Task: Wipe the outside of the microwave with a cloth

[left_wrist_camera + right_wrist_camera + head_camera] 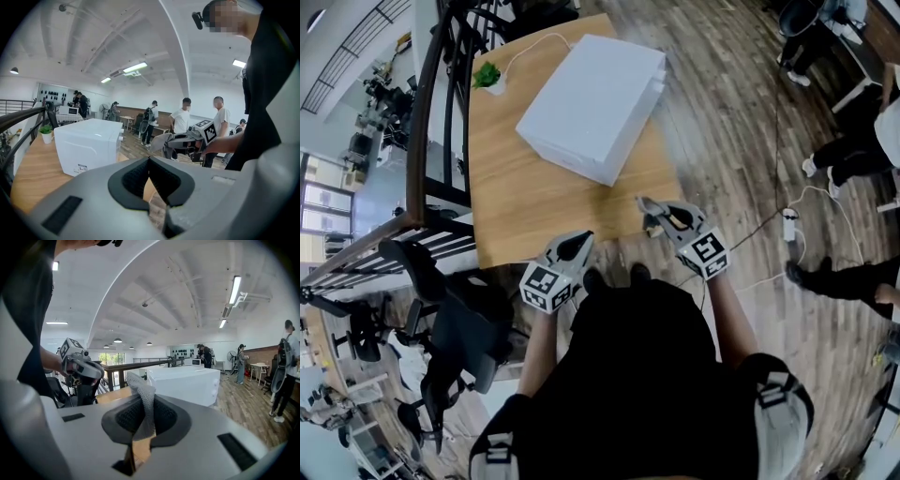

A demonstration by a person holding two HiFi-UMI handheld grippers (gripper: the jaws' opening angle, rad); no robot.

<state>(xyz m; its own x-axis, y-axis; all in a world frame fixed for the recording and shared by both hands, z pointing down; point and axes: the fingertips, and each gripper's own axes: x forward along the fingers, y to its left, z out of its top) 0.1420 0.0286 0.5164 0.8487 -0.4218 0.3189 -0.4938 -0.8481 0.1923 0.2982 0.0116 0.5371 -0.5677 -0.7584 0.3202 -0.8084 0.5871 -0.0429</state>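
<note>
The white microwave point(595, 103) stands on the far half of a wooden table point(520, 202); it also shows in the left gripper view point(86, 145) and the right gripper view point(185, 383). My right gripper point(649, 206) hovers at the table's near right corner, shut on a grey cloth point(143, 401) that sticks up between its jaws. From the left gripper view, that cloth point(161, 143) hangs off the right gripper point(176, 140). My left gripper point(577, 244) is at the table's near edge, jaws shut together with nothing in them point(149, 160). Both are short of the microwave.
A small potted plant point(487, 77) sits at the table's far left corner, with a white cable beside it. A dark railing point(427, 141) runs along the left, office chairs point(441, 328) below it. People stand on the wood floor at right; a power strip point(788, 225) lies there.
</note>
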